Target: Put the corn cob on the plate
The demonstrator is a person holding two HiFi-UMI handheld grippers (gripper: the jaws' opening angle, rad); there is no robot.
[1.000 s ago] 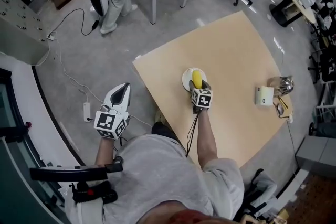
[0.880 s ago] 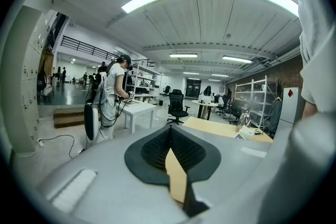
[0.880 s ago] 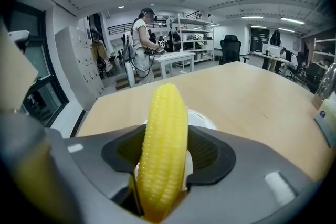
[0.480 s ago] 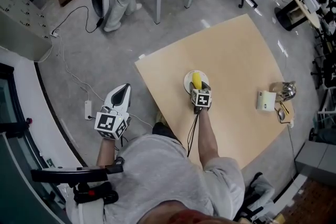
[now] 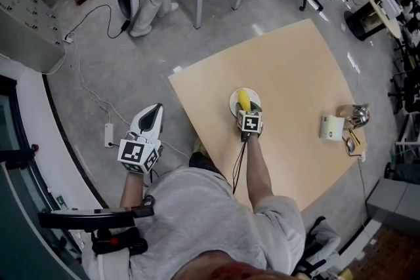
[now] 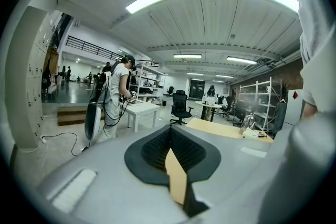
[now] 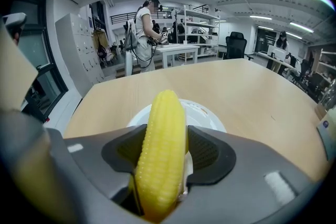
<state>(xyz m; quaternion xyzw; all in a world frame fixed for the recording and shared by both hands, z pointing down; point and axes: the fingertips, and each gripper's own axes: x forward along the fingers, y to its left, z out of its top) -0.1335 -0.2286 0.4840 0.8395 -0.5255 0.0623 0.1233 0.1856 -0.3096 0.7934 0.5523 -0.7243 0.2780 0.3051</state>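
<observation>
1. Left claw [image 6: 170, 140]: jaws pressed together on nothing, held beside the person, off the bench [image 5: 295, 62] and above the floor [image 5: 118, 75].
2. Right claw [image 7: 167, 148]: clenched on the yellow corn cob [image 7: 164, 113], whose tip points away from the person.
3. White plate [image 7: 209, 114]: on the bench directly beneath the cob; contact between them not discernible.

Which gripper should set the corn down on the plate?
Right. The right gripper is clamped on the corn, over the plate. The left gripper hangs off the table, shut and empty.
</observation>
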